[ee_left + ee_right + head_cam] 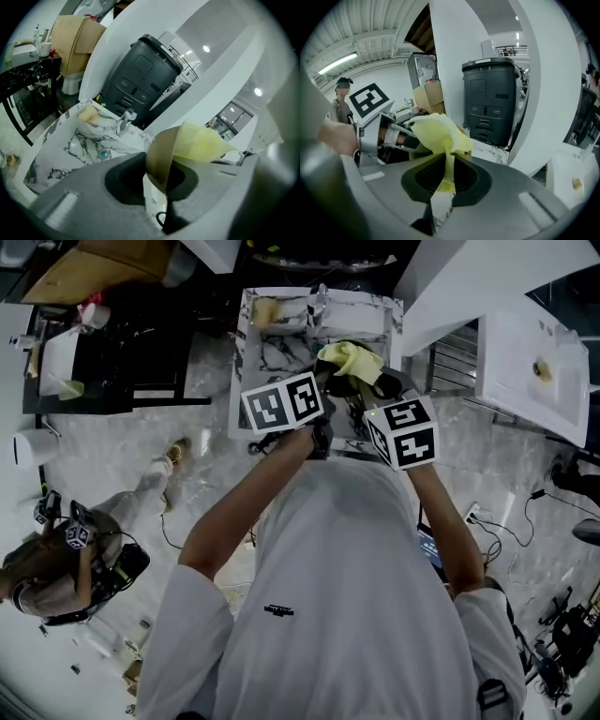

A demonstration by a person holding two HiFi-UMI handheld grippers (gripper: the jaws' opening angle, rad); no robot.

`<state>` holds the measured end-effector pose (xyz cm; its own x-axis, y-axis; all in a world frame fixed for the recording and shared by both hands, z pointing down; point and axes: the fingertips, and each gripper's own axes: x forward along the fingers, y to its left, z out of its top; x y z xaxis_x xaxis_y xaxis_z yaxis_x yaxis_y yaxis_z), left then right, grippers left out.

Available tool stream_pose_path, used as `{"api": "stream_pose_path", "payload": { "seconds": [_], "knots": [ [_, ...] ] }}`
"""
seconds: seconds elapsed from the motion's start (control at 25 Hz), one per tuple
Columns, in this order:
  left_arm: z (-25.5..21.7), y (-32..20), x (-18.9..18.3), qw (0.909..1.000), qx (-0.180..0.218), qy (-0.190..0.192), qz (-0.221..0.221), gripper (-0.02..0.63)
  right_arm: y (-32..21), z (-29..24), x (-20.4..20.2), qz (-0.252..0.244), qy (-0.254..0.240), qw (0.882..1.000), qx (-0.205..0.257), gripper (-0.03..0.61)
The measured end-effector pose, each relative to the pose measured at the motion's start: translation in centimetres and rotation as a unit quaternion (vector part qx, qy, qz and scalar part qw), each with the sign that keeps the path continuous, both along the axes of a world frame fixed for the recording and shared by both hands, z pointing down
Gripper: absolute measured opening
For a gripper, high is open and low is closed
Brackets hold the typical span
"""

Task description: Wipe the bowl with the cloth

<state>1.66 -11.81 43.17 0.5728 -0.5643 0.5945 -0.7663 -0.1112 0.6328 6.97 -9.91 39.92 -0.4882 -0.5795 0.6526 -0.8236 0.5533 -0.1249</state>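
Observation:
My left gripper (157,187) is shut on the rim of a tan bowl (161,157), which shows edge-on above a marble sink. A yellow cloth (201,143) lies bunched against the bowl's inner side. In the right gripper view, my right gripper (447,176) is shut on a fold of the cloth (440,133), and the bowl (419,150) peeks out behind it. From the head view both grippers meet over the sink: the left gripper (323,395) and the right gripper (370,395) sit under the cloth (352,360). The bowl is mostly hidden there.
A white marble sink (272,348) with a faucet (124,123) and a pale sponge-like lump (89,114) lies below. A black bin (140,75) stands behind it. A white curved wall rises to the right. Another person (66,559) stands at the lower left.

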Motion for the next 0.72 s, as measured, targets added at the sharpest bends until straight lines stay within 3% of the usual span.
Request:
{"api": "stream_pose_path", "payload": {
  "seconds": [0.32, 0.72],
  "knots": [
    [1.5, -1.7, -2.3, 0.9996, -0.013, 0.024, -0.008, 0.058, 0.1, 1.7, -3.5, 0.025, -0.011, 0.999, -0.02, 0.038],
    [1.9, -1.1, -3.1, 0.9994, -0.001, 0.024, 0.023, 0.057, 0.0, 1.7, -6.5, 0.025, -0.055, 0.998, -0.028, 0.035]
  ]
}}
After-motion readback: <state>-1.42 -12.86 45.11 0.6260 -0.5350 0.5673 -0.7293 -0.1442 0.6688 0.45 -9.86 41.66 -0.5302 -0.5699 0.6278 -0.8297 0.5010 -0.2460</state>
